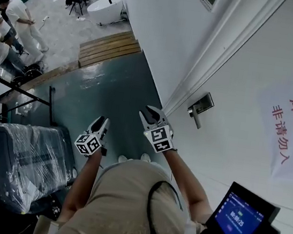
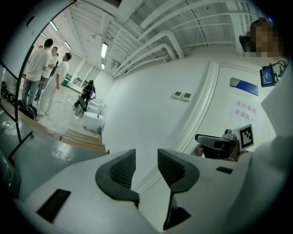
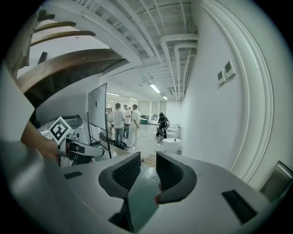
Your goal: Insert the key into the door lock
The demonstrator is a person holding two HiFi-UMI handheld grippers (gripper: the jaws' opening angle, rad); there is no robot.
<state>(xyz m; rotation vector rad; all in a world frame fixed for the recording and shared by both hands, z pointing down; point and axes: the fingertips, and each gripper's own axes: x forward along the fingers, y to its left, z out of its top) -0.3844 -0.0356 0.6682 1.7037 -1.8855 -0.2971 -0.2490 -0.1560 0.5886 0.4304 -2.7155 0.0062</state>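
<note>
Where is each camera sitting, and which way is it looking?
Head view: on the person's head, looking down at left gripper, right gripper, arms, door handle.
Left gripper view: on the left gripper, facing the white wall past its open fingers.
Right gripper view: on the right gripper, facing standing people past its open fingers.
Shared: each gripper view catches the other gripper.

door lock [image 1: 201,106] small, perhaps blurred, details unclear

head view dim, bluish | gripper views bright, fisheye-bent | sharp focus

Right tool [image 1: 150,112] near door handle [image 1: 200,108]; left tool [image 1: 101,124] farther.
</note>
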